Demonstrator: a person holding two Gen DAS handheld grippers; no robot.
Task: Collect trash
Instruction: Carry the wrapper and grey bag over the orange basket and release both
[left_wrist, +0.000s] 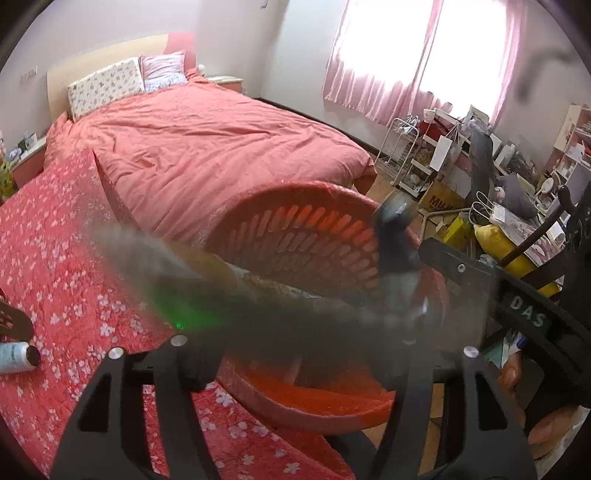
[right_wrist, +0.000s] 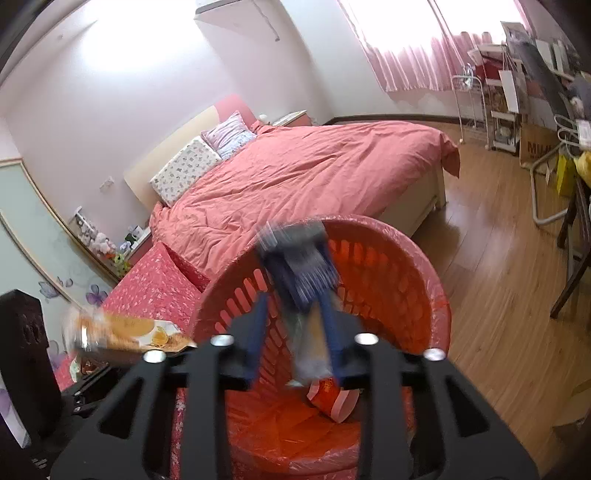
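Observation:
A red slatted trash basket (left_wrist: 325, 236) lined with a red plastic bag is held tilted between both grippers; it also shows in the right wrist view (right_wrist: 388, 280). My left gripper (left_wrist: 280, 295) is blurred and holds a tan snack wrapper (left_wrist: 218, 266) at the basket's mouth. That wrapper shows at the left of the right wrist view (right_wrist: 140, 332). My right gripper (right_wrist: 295, 295) is blurred, its blue fingers (right_wrist: 328, 332) over the basket's inside with a pale crumpled piece between them. A red paper cup (right_wrist: 328, 398) lies in the basket.
A bed with a pink duvet (left_wrist: 221, 140) lies behind. A red floral quilt (left_wrist: 55, 258) is at the left, with a white bottle (left_wrist: 18, 356) lying on it. Wooden floor (right_wrist: 498, 295) and cluttered shelves (left_wrist: 461, 155) are at the right.

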